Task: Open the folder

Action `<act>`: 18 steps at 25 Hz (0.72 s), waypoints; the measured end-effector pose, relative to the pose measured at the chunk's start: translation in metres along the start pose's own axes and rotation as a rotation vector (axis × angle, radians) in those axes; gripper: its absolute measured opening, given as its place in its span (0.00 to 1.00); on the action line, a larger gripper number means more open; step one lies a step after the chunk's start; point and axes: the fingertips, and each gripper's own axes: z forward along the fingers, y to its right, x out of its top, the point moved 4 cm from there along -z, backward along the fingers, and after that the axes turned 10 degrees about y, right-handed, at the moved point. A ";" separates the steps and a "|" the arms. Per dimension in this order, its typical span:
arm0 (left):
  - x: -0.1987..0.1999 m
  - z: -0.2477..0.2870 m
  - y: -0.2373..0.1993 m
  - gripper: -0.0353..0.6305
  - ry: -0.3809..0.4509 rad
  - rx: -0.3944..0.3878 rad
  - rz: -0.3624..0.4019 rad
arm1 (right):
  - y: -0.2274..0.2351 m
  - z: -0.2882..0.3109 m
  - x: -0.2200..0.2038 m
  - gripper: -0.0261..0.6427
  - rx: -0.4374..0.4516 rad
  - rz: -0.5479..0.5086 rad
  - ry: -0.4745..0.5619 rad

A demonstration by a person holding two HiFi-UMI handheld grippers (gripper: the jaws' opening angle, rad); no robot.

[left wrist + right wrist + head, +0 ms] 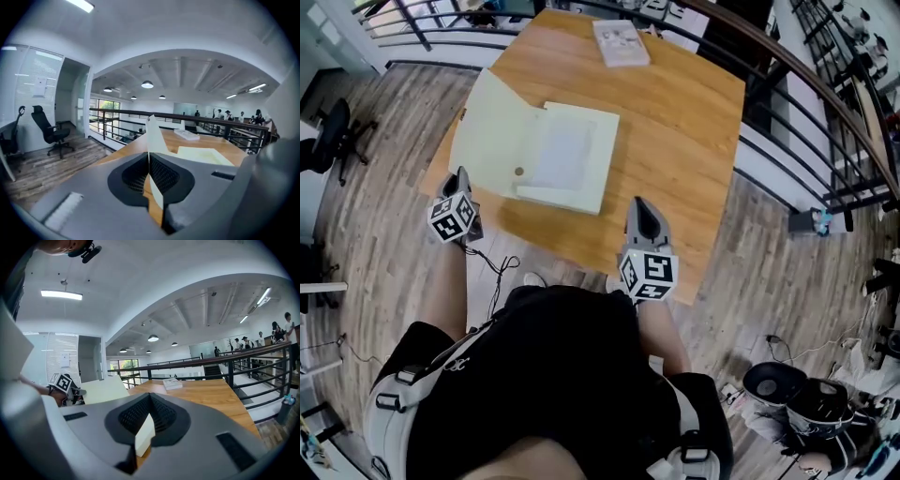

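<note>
Head view has the folder lying on the left half of the wooden worktop, close to the near edge. It's open. The cover stands lifted on the left side, reaching out toward the worktop's left edge, and the rest lies flat with its pale inside showing.

The left hand-held gripper is at the near left corner of that cover. Its own view settles the grip: the jaws are clamped tight on the thin cover sheet, which runs edge-on straight up between the pads.

The right hand-held gripper sits just right of the folder's near right corner, pointing to the far side. Its jaws are narrow with the tips together. A pale bit of the folder shows in the slit behind the tips, but I can't tell if it actually touches them.

At the far edge there's a white booklet, well apart from the folder. A black office chair stands on the floor off to the left.
</note>
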 end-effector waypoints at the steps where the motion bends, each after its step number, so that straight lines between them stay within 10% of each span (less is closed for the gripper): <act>1: -0.006 0.002 -0.009 0.06 -0.018 0.032 -0.011 | -0.002 0.000 0.000 0.05 0.001 -0.003 0.000; 7: -0.039 0.002 -0.085 0.07 -0.199 0.179 -0.019 | -0.041 -0.009 -0.005 0.05 0.004 -0.023 -0.011; 18: -0.104 0.021 -0.090 0.15 -0.410 0.286 -0.096 | -0.015 0.004 -0.005 0.05 0.014 -0.038 -0.034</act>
